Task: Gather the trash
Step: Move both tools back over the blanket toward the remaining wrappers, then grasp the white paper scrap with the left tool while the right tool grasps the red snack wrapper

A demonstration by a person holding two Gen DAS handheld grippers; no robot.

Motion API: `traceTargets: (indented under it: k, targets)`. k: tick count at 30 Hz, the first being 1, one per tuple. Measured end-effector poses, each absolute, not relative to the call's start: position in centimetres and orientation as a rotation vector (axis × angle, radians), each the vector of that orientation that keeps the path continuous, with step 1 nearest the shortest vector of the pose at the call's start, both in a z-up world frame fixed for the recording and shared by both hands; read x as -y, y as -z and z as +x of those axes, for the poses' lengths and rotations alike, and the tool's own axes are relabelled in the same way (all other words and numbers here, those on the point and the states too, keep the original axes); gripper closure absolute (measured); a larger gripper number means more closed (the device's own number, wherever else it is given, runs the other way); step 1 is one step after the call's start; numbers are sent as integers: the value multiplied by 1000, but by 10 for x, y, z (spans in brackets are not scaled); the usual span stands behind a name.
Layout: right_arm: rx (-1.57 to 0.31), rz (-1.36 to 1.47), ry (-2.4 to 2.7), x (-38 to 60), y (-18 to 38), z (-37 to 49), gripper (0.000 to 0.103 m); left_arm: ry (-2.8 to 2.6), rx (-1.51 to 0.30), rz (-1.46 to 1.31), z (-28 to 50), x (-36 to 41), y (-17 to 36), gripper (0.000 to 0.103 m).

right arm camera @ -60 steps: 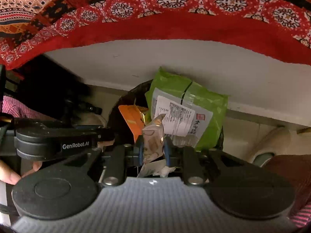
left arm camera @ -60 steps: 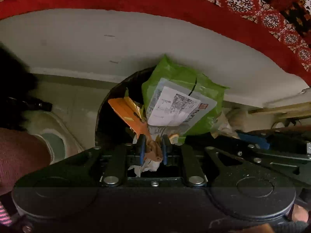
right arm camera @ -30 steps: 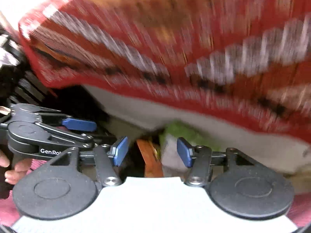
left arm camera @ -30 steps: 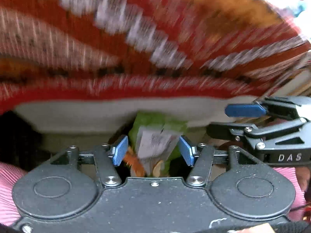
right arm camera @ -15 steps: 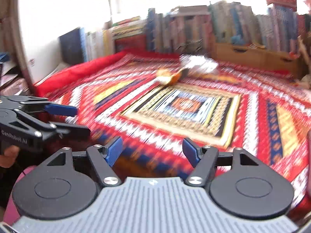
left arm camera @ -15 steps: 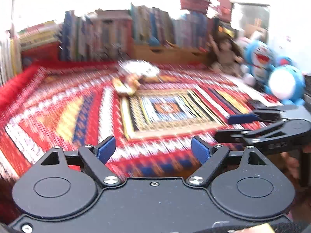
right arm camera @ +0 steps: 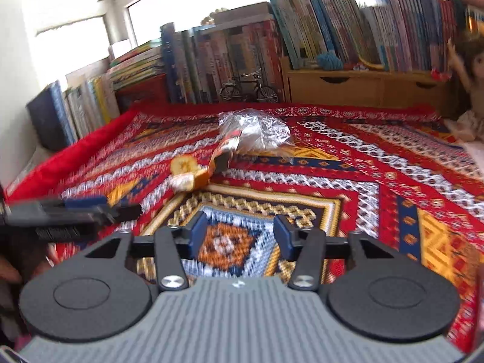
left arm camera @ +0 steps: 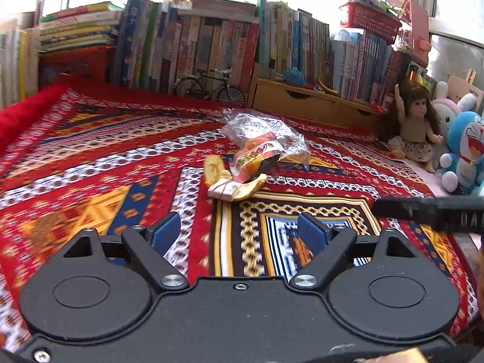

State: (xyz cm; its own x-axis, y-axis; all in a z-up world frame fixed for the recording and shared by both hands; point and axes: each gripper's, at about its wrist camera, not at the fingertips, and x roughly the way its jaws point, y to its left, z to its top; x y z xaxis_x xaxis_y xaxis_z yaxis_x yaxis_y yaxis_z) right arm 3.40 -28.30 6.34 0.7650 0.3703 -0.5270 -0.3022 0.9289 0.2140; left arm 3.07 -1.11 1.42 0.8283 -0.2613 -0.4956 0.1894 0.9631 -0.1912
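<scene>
A small heap of trash lies on the patterned red cloth: a crumpled clear plastic bag, an orange printed wrapper and a gold foil wrapper. My left gripper hovers open a short way in front of the heap, nothing between its blue pads. In the right wrist view the same clear bag, orange wrapper and gold wrapper sit ahead and slightly left. My right gripper is open and empty above the cloth's centre pattern.
Rows of books line the back, with a model bicycle and a wooden drawer unit. A doll and plush toys sit at the right. The red cloth edge drops off on the left.
Both grippers let go of their wrappers at the bin below the table and opened. They then swung up and now face the cloth top, closer to the remaining heap.
</scene>
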Motion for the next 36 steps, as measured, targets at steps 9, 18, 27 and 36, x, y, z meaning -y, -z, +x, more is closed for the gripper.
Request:
traceTargets:
  k: [9,18,27,36]
  targets:
    - [-627,238,-381,255,-58,117,59,142,-467,-135,71,13,2,61]
    - [-685,252,-370,225,-38,175,56,223,-493,-50,91,23,12,72]
    - [-743,294,-368,207,-19,196,77,197,-545,-86,110,23,14,78]
    - [-698,287,-392,216,-33,166,86,218,-483,-77,79,23,-3,81]
